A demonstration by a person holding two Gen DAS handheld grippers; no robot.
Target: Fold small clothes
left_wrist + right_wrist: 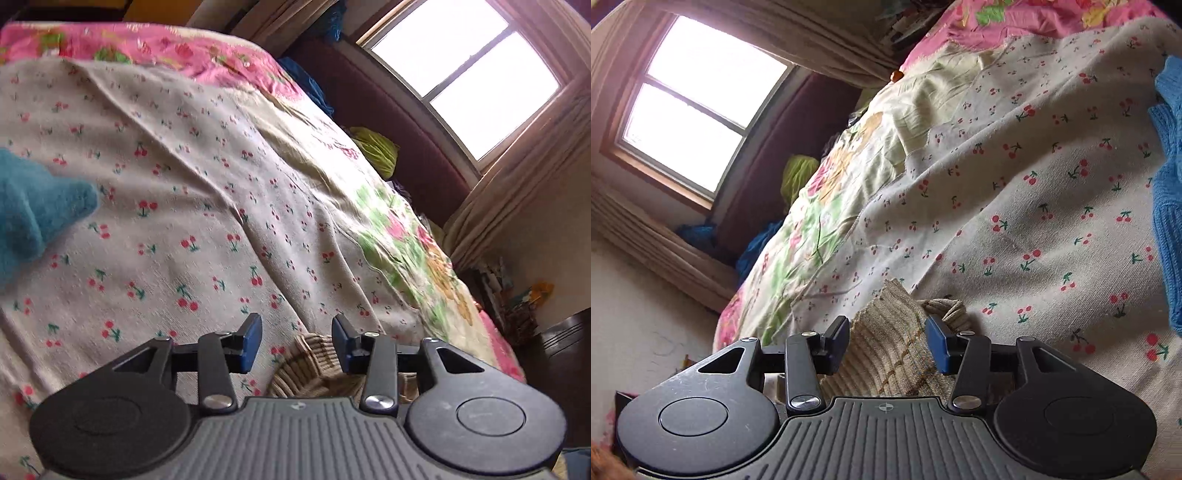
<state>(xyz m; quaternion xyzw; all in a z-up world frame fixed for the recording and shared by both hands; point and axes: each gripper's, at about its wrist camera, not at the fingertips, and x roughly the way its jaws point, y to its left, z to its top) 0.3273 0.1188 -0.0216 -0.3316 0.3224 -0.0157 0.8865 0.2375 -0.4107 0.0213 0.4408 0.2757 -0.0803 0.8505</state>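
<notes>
both my left gripper (297, 345) and right gripper (887, 345) stand apart, letting go of the tan ribbed knit garment (886, 354) at bottom centre; the fuzzy blue garment (33, 210) at left looks not yet folded.

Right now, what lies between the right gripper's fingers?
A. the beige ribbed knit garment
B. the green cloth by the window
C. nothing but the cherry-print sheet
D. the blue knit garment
A: in the right wrist view the beige ribbed knit garment sits between the open right gripper, its pads not pressing on it.
</notes>
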